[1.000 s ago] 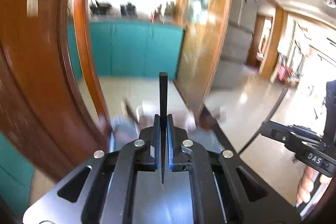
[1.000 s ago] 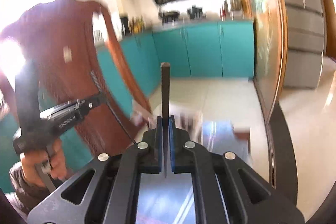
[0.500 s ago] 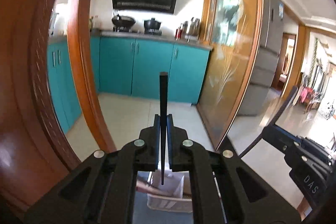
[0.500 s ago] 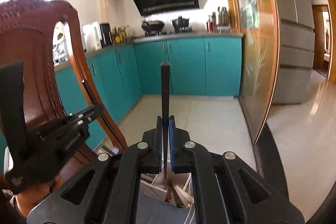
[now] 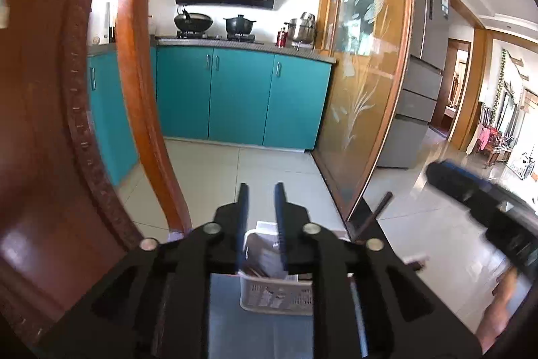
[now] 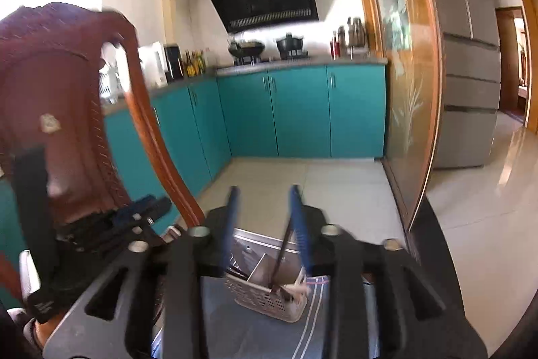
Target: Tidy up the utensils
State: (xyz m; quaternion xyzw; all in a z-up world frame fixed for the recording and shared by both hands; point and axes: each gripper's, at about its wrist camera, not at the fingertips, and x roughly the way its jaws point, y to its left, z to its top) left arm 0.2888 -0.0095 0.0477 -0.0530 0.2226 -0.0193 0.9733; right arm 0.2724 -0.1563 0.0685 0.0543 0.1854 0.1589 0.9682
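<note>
A white perforated basket (image 5: 275, 295) stands on the table below my left gripper (image 5: 261, 190), with several utensils in it. My left gripper is open and empty above it. In the right wrist view the same basket (image 6: 269, 300) holds dark chopsticks (image 6: 280, 258) leaning upright. My right gripper (image 6: 264, 190) is open and empty above the basket. A dark chopstick (image 5: 373, 217) shows to the right in the left wrist view, falling or leaning. The other gripper (image 6: 111, 224) shows at the left of the right wrist view.
A carved wooden chair back (image 5: 67, 123) rises close on the left, also in the right wrist view (image 6: 67, 110). A grey placemat (image 6: 255, 335) lies under the basket. Teal cabinets (image 5: 242, 96), a stove and a glass sliding door (image 5: 363, 83) are behind.
Both grippers were shut on a black chopstick each. Both have opened and the chopsticks have dropped out, towards the basket. Both cameras now sit steady above the basket.
</note>
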